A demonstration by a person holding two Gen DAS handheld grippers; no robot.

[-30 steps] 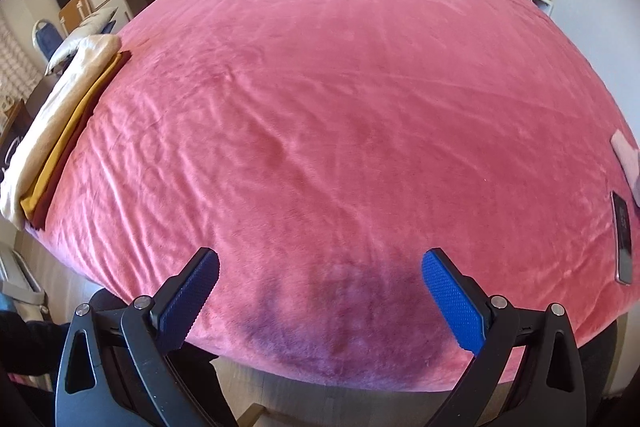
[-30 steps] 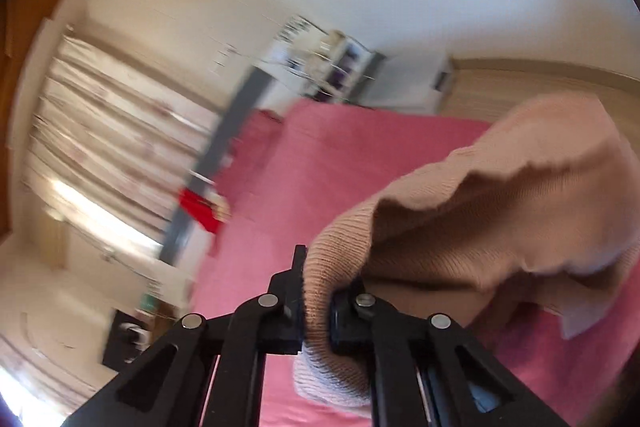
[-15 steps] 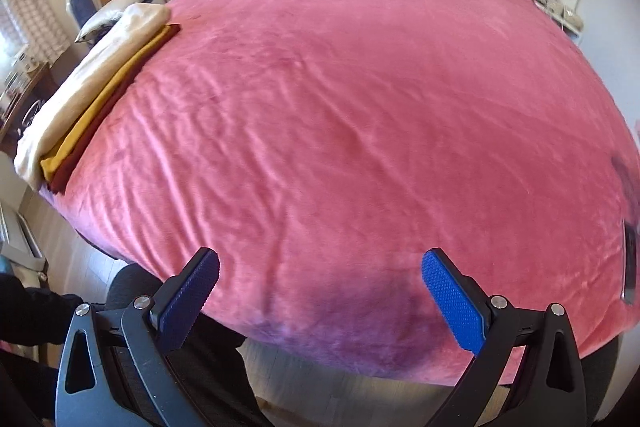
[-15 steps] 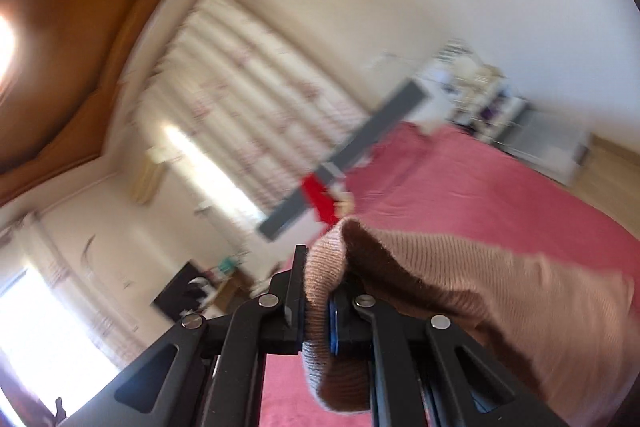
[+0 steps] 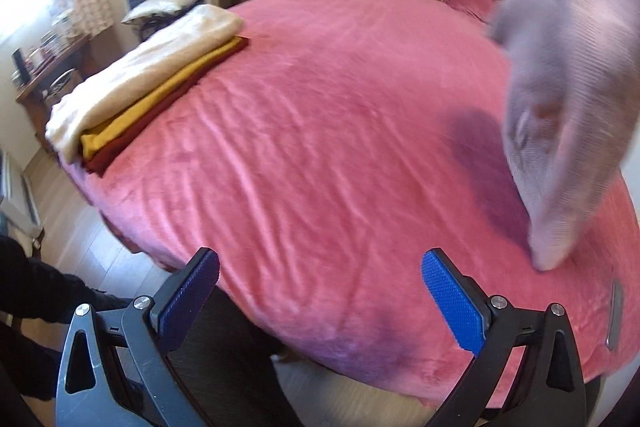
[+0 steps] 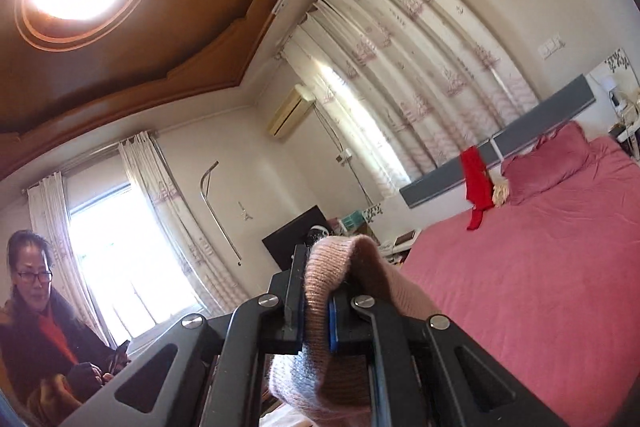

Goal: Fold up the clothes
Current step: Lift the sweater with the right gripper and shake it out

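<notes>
Lifted since earlier, the pale pink knitted sweater (image 5: pixel 560 115) hangs at frame right for spreading, pinched by the closed right gripper (image 6: pixel 316 311); left gripper (image 5: pixel 320 295) wide open, empty.

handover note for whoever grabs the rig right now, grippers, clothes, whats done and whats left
Right gripper: shut on the pink knit sweater, held up, its lower end at the bed.
Left gripper: open, holding nothing, above the bed's near edge.
Done: a folded stack (cream, mustard, dark red) at the bed's left edge.
Left: lay the sweater flat, fold it, probably add it to the stack.
</notes>
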